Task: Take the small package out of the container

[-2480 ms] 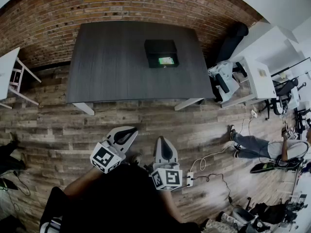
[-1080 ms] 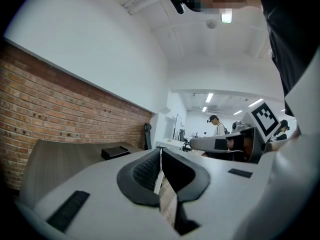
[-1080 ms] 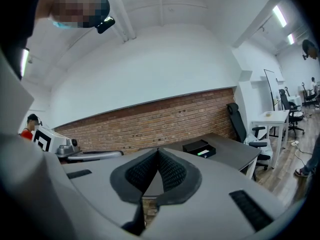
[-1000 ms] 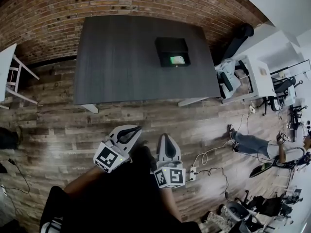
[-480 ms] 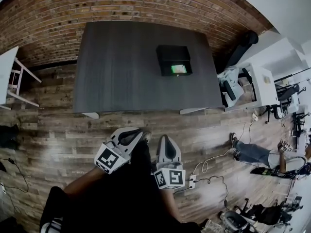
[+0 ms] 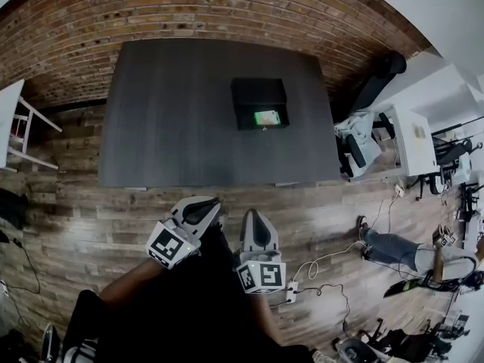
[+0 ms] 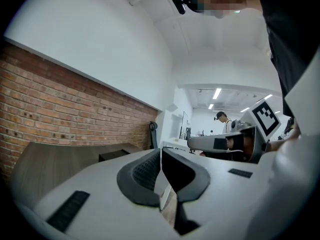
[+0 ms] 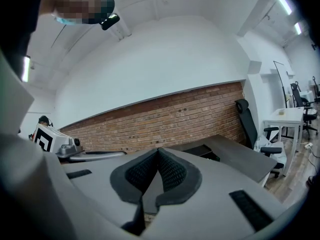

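Closer to the worktop (image 6: 174, 119) than before, the left gripper (image 6: 208, 201) and right gripper (image 6: 252, 216) hung short of its near edge, fingers clenched on nothing. The small package (image 6: 267, 117) lay untouched in the container (image 6: 257, 93), toward the far right corner.

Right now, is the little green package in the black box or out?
In. The green package lies inside the edges of the black box, which sits on the table.

Both tongs (image 6: 227, 210) closed, empty
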`<state>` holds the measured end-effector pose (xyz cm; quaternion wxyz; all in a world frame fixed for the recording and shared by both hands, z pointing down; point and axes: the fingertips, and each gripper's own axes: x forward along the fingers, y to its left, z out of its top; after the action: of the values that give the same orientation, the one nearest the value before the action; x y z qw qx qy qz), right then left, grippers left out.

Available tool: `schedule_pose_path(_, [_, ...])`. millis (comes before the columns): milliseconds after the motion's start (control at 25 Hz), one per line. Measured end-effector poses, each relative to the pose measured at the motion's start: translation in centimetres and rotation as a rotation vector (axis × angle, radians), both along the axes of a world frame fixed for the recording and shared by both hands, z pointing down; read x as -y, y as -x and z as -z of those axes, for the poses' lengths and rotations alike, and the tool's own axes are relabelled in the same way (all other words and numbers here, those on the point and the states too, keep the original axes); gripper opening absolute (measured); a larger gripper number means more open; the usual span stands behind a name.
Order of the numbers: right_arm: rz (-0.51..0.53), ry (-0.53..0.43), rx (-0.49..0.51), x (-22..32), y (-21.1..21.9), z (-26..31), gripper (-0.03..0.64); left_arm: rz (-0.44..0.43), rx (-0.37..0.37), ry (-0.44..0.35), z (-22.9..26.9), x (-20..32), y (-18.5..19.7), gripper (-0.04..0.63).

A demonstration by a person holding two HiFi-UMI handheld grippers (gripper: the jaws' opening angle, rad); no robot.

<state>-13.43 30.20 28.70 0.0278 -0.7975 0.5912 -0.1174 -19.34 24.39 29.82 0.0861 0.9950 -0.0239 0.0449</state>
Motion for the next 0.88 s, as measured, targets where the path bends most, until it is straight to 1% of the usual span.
schedule_pose_path(320, [0.046,0.014,0.008,0.7,-7.5,-0.1,0.025,0.041,0.047,-0.001,-0.5,0.3,-6.6,0.037])
schedule_pose_path(560, [0.092,0.017,0.009,0.8,-11.6,-0.4,0.025,0.068,0.069,0.004,-0.9,0.0,-10.8,0.037])
schedule_pose_path(680, [0.113,0.01,0.008,0.9,-13.5,-0.4,0.025,0.087,0.076,0.003,-0.9,0.0,-12.5,0.037])
schedule_pose_path(800, [0.121,0.012,0.002,1.0,-15.2,-0.4,0.025,0.112,0.098,0.008,-1.4,0.3,-13.6,0.037])
schedule_pose_path(880, [0.128,0.013,0.003,1.0,-15.8,-0.6,0.025,0.121,0.096,0.011,-1.6,0.5,-14.2,0.037])
